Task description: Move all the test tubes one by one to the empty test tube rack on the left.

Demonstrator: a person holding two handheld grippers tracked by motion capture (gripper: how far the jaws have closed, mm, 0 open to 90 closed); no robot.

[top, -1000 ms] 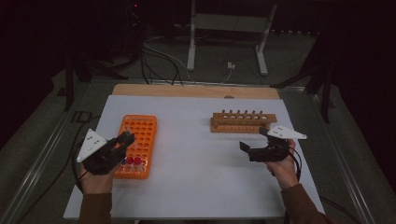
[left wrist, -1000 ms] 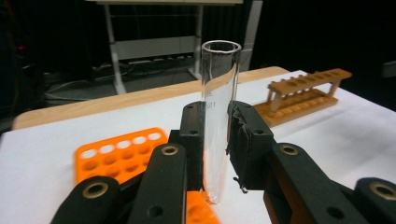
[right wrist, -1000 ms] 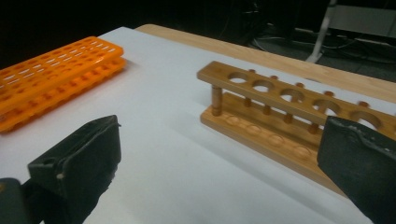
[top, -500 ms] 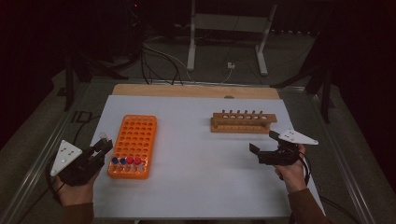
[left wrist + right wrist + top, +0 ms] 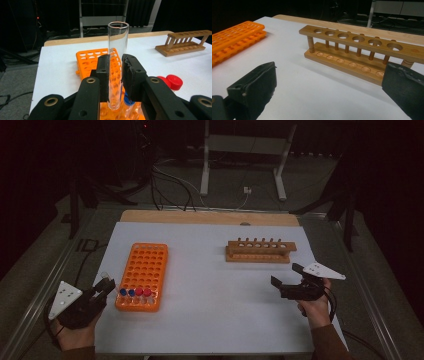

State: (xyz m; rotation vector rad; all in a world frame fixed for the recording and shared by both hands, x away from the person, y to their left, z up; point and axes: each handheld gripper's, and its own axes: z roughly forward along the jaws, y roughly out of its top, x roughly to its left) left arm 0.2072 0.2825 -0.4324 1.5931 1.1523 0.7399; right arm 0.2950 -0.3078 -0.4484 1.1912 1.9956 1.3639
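Left gripper (image 5: 115,72), clamped on an upright glass test tube (image 5: 117,52); right gripper (image 5: 287,282) open; keep tube vertical toward wooden rack (image 5: 260,251).

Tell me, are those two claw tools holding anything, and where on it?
The left gripper clamps an uncapped glass test tube on its lower half, upright, open mouth up. The right gripper holds nothing; its jaws stand wide apart.
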